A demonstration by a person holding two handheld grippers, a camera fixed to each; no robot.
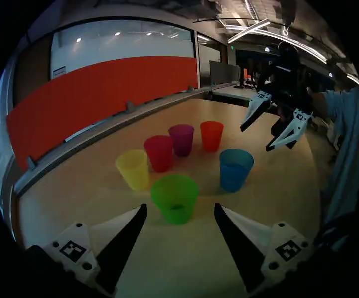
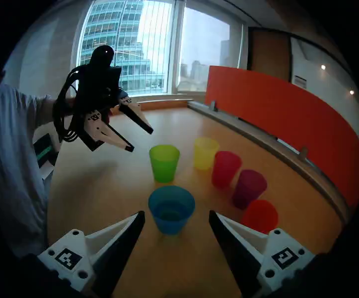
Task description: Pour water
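Left gripper view looks over a pale wooden table (image 1: 80,193) whose far edge runs under an orange wall panel (image 1: 100,94) (the panel follows that whole edge). Bare wood lies open between the cups and the table's near edge, and more on the side towards the person's grey sleeve (image 1: 350,149). In the right gripper view, tall windows (image 2: 129,44) stand beyond the table's far end.

The left gripper (image 1: 179,205) hangs low over the near part of the table with its two fingers spread wide, nothing between them pressed. The right gripper (image 1: 255,139) is held up in the air above the table's far right side, its fingers also apart and gripping nothing.

Six plastic cups stand upright in a loose cluster at the middle of the table, none touching. The green cup (image 1: 175,197) is just ahead of the left gripper, in line with the gap between its fingertips but not within it. The blue cup (image 1: 235,170) stands beside it on the right; in the right gripper view it sits just ahead of that gripper's open fingers. Behind them the yellow cup (image 1: 133,169), red cup (image 1: 159,152), purple cup (image 1: 181,139) and orange cup (image 1: 211,135) form an arc towards the panel edge. Whether any cup holds water cannot be told.
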